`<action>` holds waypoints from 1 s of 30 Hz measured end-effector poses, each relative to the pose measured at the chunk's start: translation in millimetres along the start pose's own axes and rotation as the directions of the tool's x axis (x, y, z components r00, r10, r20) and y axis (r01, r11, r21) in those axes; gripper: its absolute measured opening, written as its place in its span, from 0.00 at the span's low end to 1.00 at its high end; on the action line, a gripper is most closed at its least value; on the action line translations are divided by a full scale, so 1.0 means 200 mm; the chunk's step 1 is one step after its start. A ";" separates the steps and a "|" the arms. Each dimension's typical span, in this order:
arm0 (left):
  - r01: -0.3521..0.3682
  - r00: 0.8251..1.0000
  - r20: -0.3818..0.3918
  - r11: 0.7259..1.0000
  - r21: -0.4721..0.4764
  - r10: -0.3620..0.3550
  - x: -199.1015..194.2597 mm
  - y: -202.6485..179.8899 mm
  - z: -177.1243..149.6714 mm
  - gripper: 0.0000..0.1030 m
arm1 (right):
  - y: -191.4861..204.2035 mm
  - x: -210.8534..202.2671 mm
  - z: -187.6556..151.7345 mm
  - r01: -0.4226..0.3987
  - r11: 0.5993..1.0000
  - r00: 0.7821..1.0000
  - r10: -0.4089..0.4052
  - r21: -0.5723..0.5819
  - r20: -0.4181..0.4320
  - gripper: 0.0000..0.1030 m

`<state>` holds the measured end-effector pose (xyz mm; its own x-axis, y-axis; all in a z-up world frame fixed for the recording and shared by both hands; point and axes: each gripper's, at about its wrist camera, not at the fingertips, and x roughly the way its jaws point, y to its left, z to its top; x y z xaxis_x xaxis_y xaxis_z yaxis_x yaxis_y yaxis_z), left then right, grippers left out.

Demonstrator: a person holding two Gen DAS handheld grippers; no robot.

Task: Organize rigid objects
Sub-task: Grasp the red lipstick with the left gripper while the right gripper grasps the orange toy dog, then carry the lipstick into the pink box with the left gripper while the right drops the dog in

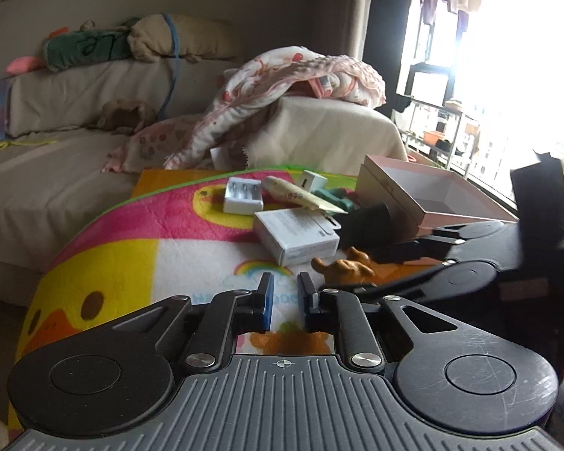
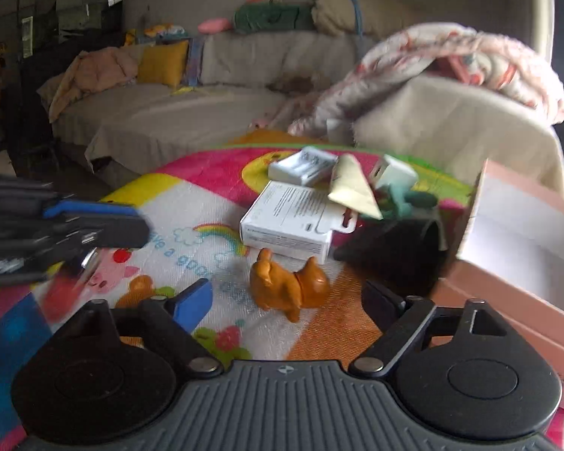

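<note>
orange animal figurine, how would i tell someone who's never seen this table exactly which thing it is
Start at the open pink box on the right side of the colourful cartoon mat; just left of it lies a white carton with fine print. The orange animal figurine lies on its side on the mat in front of that carton, between the open fingers of the right gripper. It is the only glossy orange-brown, animal-shaped thing; its neighbours are boxy.

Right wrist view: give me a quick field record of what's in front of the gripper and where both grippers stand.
surface: colourful cartoon mat
nearest item: orange toy animal, on the mat just ahead of the right gripper, not touching its fingers
behind it: white carton
farther back: white battery charger
container: pink open box, at right, visible part empty
right gripper: wide open, holding nothing
left gripper: narrow gap, holding nothing, low over the mat
</note>
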<state>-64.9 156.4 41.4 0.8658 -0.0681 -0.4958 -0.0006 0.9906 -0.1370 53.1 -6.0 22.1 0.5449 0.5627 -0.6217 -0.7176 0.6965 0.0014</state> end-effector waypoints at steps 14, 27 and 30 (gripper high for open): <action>0.041 0.994 0.107 0.985 -0.170 -0.023 -0.26 0.24 -0.01 0.18 | -0.10 -0.25 -0.16 0.027 1.000 0.998 -0.026 0.010 -0.062 0.50; -0.008 0.993 -0.113 0.977 0.212 0.033 -0.30 -0.03 -0.12 0.24 | -0.17 -0.33 -0.28 0.048 0.998 0.998 -0.046 0.051 -0.037 0.50; 0.019 0.980 -0.200 0.974 0.227 0.028 -0.19 -0.05 -0.14 0.24 | -0.17 -0.38 -0.31 0.058 0.997 0.998 -0.056 0.057 -0.041 0.50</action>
<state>-111.7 145.8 37.0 0.7481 -0.0630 -0.6605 0.1291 0.9903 0.0517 8.2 -100.3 21.2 0.5658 0.5040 -0.6526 -0.6589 0.7522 0.0097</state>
